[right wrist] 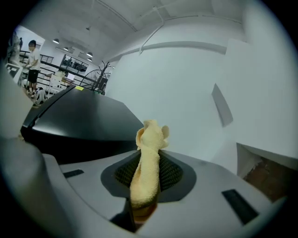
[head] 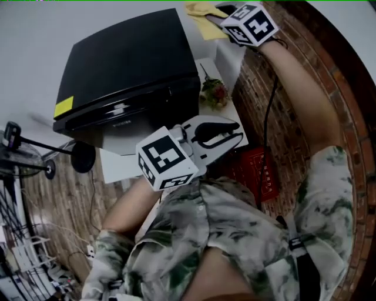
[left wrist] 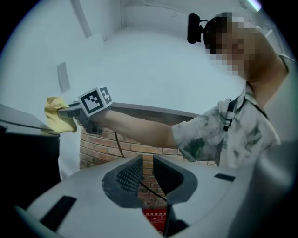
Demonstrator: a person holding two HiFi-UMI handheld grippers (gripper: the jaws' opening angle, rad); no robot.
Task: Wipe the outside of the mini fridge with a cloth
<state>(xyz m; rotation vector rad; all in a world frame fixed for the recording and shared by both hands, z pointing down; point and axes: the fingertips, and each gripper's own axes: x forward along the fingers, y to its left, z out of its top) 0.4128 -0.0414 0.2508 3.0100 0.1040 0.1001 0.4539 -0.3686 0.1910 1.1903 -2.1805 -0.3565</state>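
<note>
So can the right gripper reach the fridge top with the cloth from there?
Probably yes: the right gripper, shut on the yellow cloth, sits right by a top corner of the black mini fridge, with nothing visible between them.

Black mini fridge (head: 129, 59), yellow cloth (right wrist: 148, 158), red-brown brick wall (head: 276, 117), camouflage-patterned shirt (head: 235, 235)

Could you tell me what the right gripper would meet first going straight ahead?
Most likely the white wall behind; the mini fridge sits just left of that line, though depth is unclear.

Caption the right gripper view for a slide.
Right gripper shut on a yellow cloth, with the black mini fridge ahead to its left.
</note>
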